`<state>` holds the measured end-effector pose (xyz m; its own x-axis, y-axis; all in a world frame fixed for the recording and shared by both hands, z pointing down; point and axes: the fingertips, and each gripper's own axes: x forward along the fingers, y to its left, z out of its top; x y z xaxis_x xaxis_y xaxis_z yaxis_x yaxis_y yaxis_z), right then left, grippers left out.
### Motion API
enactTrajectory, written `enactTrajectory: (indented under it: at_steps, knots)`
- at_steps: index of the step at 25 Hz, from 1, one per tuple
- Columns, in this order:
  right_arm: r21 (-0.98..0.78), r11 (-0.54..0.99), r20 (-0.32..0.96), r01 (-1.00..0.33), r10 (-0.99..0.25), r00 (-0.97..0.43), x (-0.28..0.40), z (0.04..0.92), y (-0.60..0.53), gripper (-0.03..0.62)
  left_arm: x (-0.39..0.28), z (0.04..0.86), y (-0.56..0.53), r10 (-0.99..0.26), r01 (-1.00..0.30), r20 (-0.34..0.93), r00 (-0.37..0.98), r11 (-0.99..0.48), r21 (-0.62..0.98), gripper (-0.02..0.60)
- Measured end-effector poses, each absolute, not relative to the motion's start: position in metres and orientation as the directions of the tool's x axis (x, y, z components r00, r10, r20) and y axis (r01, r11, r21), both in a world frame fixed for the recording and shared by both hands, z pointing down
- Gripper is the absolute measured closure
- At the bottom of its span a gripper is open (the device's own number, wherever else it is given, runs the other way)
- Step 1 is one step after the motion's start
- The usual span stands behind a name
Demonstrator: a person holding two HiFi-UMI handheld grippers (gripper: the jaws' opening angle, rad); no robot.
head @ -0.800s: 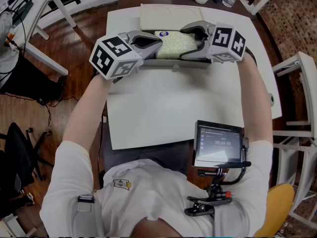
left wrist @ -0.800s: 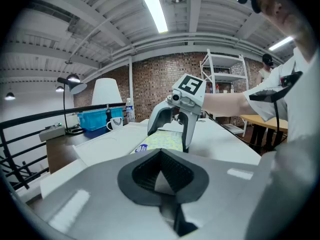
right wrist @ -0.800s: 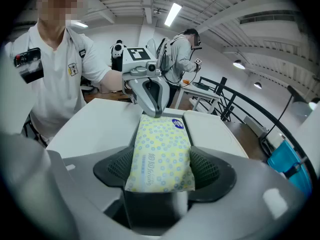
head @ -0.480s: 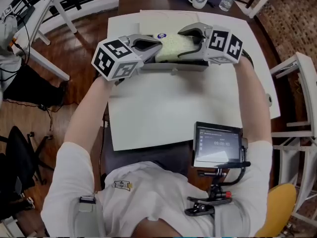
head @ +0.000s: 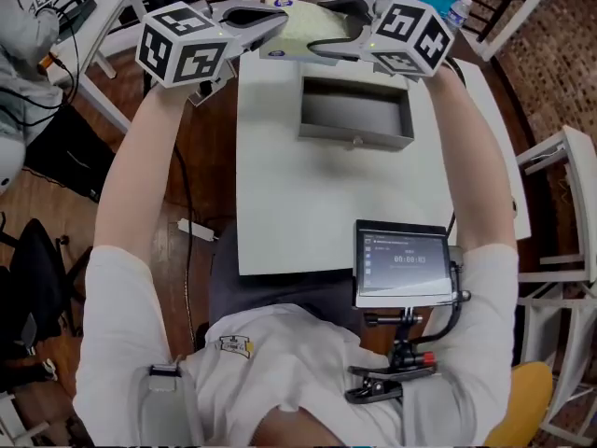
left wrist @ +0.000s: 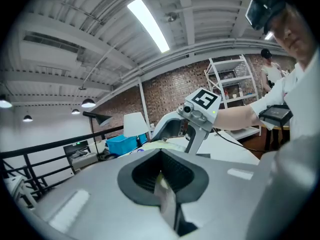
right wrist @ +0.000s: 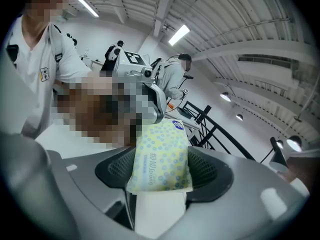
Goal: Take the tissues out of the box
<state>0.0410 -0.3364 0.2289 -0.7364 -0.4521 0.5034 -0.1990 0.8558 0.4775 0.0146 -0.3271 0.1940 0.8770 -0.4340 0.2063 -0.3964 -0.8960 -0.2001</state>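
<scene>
I held the tissue pack point(head: 308, 28) in the air beyond the grey box point(head: 354, 139), my left hand-held gripper point(head: 269, 23) and right hand-held gripper point(head: 328, 32) each pinching 1 end.

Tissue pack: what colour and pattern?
The tissue pack is pale yellow with small blue-green dots, plus a blue sticker. Best in the right gripper view.

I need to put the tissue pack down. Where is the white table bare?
Widest bare patch: the white table between the open grey box and the black-framed screen. A narrower strip runs left of the box. Crowded: the far end, beneath the yellow dotted tissue pack held aloft.
</scene>
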Motion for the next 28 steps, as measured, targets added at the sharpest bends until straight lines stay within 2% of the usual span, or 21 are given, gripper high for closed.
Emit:
enactTrajectory:
  at_steps: [3,7,12,18,23,28]
  knots:
    - [0.477,0.861,0.498,-0.18,-0.433,-0.752,-0.013,0.242,-0.349,0.275,-0.032,0.207,-0.34,-0.475,-0.448,0.196,0.858,-0.878,-0.17,0.581]
    - [0.462,0.875,0.562,-0.146,-0.416,-0.715,-0.06,0.292,-0.369,0.275,-0.077,0.256,-0.364,-0.504,-0.504,0.182,0.845,-0.862,-0.047,0.581]
    - [0.402,0.903,0.664,-0.15,-0.401,-0.631,-0.059,0.351,-0.409,0.27,-0.083,0.316,-0.413,-0.507,-0.526,0.146,0.849,-0.836,0.156,0.581]
    - [0.293,0.941,0.754,-0.17,-0.337,-0.563,-0.041,0.388,-0.421,0.247,-0.066,0.343,-0.428,-0.487,-0.502,0.122,0.865,-0.834,0.228,0.581]
    - [0.332,0.928,0.723,-0.167,-0.364,-0.587,-0.035,0.375,-0.412,0.237,-0.065,0.333,-0.422,-0.509,-0.52,0.108,0.854,-0.826,0.217,0.581]
    - [0.378,0.888,0.546,-0.26,-0.441,-0.713,-0.032,0.299,-0.38,0.293,-0.072,0.28,-0.391,-0.518,-0.517,0.034,0.855,-0.843,0.146,0.581]
